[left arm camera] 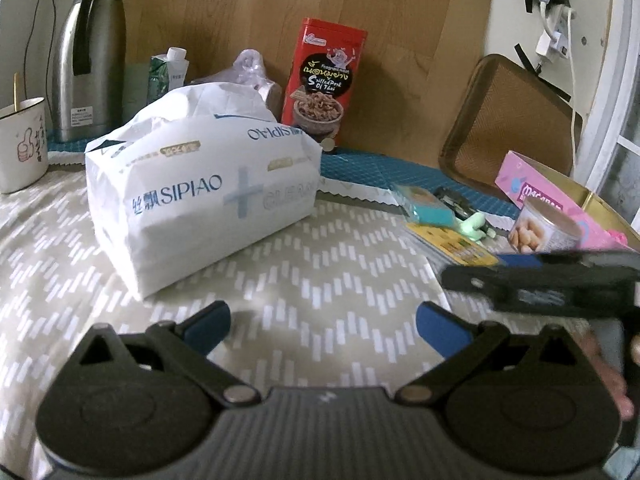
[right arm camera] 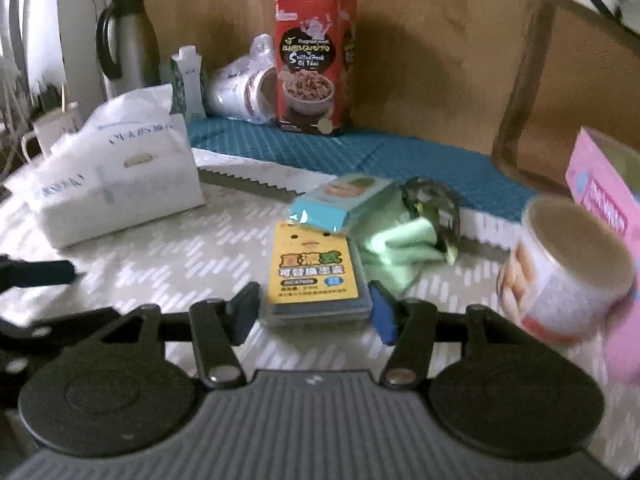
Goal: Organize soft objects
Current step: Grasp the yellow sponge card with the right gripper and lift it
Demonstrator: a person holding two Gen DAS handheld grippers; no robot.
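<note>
Left gripper [left arm camera: 322,326]: tongs spread wide, blue pads over bare chevron-patterned cloth [left arm camera: 320,272], nothing between them. White SIPIAO tissue pack [left arm camera: 200,192] ahead and left of the pads, lying on the cloth toward the table's back-left part, apart from both grippers; top of the wrapper torn and crumpled.

Right gripper [right arm camera: 314,306]: tongs at a middling width, bracketing the near end of a yellow-labelled flat case [right arm camera: 314,274]. Pads just beside the case's two sides; actual contact not resolvable (motion blur), case resting flat on the cloth. In the left wrist view, right gripper seen as a dark blurred bar entering from the right edge, a hand [left arm camera: 608,372] partly visible behind it.

Just behind the yellow case: teal packet [right arm camera: 340,204], lying partly on a pale green soft cloth [right arm camera: 396,244]; a dark glossy item beside the green cloth, kind not identifiable. Toward the table's right edge: tin can [right arm camera: 568,268] with a nut picture on its label, touching or just in front of a pink box [right arm camera: 604,200].

Along the back edge, on a blue quilted mat [right arm camera: 360,152]: red snack tin [right arm camera: 314,64] standing upright, a bagged cup on its side [right arm camera: 240,92] to its left, a small carton [right arm camera: 188,80], steel thermos jug [left arm camera: 90,60] at the back-left corner. White mug [left arm camera: 22,144] with a thumbs-up drawing at the left edge. Brown tray [left arm camera: 508,120] leaning upright against the wall at the back right.
</note>
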